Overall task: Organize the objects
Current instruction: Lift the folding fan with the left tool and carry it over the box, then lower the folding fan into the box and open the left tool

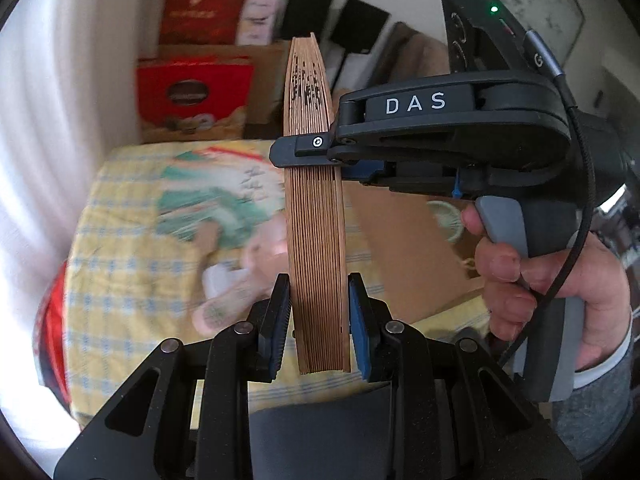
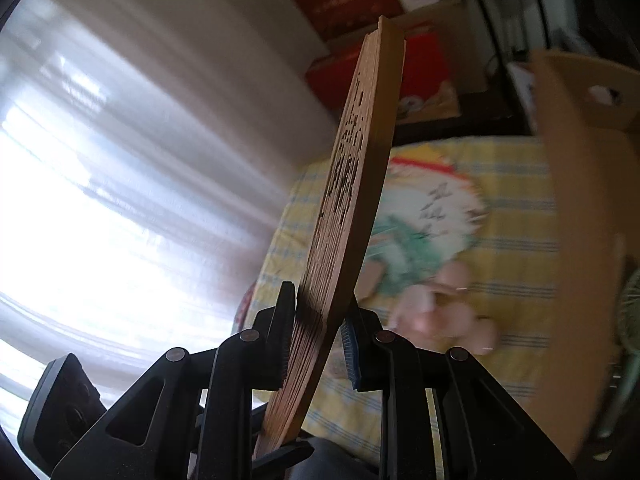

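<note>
I held a closed wooden fan [image 1: 316, 216] in both tools. In the left wrist view it stood upright at frame centre, slat edges toward the camera. My left gripper [image 1: 319, 328] was clamped on its lower end: the left pad pressed one outer slat, and the blue right pad [image 1: 360, 336] sat against the other.

My right gripper [image 1: 308, 148] entered from the right of that frame, marked DAS, and crossed the fan about halfway up. My right hand [image 1: 532, 280] wrapped its grey handle at lower right.

In the right wrist view the fan [image 2: 352, 216] leaned from lower centre toward the upper right. The right gripper [image 2: 316, 340] was clamped on it near the lower end, with the black left finger [image 2: 282, 340] tight on the slat stack. The fan hid most of the right pad, so contact there was probable but not fully visible.

Below the fan lay a yellow checked cloth [image 1: 132, 272] with an open painted fan [image 1: 208, 208], badly blurred, on it. A cardboard box [image 2: 584, 240] stood at the right edge of the right view. Red boxes [image 1: 192, 92] were stacked at upper left of the left view, beside a white curtain [image 1: 60, 140].
</note>
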### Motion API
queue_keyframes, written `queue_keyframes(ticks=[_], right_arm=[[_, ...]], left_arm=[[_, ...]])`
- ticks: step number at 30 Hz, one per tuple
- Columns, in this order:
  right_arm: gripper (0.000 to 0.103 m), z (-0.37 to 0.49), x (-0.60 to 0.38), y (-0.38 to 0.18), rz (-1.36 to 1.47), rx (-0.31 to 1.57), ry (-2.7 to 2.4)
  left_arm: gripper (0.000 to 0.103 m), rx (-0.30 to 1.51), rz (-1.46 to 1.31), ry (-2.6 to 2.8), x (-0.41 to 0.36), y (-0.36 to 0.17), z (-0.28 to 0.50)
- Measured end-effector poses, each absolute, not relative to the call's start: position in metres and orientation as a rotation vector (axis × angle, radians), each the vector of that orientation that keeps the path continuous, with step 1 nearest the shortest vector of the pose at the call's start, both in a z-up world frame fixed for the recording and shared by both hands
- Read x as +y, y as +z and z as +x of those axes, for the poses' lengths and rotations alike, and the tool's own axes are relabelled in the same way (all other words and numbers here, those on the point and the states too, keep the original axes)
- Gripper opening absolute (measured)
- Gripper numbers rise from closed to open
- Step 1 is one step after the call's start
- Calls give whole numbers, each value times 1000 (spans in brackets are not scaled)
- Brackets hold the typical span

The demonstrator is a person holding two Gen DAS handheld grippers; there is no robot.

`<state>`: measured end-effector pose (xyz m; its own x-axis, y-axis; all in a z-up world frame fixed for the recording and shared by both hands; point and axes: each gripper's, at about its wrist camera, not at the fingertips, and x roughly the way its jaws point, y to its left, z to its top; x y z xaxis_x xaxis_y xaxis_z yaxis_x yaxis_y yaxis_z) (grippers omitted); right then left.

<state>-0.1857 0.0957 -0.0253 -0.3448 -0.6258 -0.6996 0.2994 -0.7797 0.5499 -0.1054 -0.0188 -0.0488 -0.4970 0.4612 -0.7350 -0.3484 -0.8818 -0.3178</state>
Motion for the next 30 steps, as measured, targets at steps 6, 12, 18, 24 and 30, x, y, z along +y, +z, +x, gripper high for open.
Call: queue_keyframes(ticks=[6,12,18,24,30], right_arm=[[22,-185,163,-7,1324,-486,-2226],[22,-179,223,3,1310,-553,-2285],[22,-189,260,-5,1299,-636,-2310],[22,-194,287,-21,1332,-680,-2308],[22,-209,295,-50,1400,-731,-2276]], left_arm=[[26,-157,-1183,2308,38,-41,-110],[26,-98,-1169,2260,93,-33,-108],[27,-38,-1188,2234,136,-37,-114],[28,16,-1241,2231,167,-53,-124],[29,83,-1288,2244,180,-69,-133]])
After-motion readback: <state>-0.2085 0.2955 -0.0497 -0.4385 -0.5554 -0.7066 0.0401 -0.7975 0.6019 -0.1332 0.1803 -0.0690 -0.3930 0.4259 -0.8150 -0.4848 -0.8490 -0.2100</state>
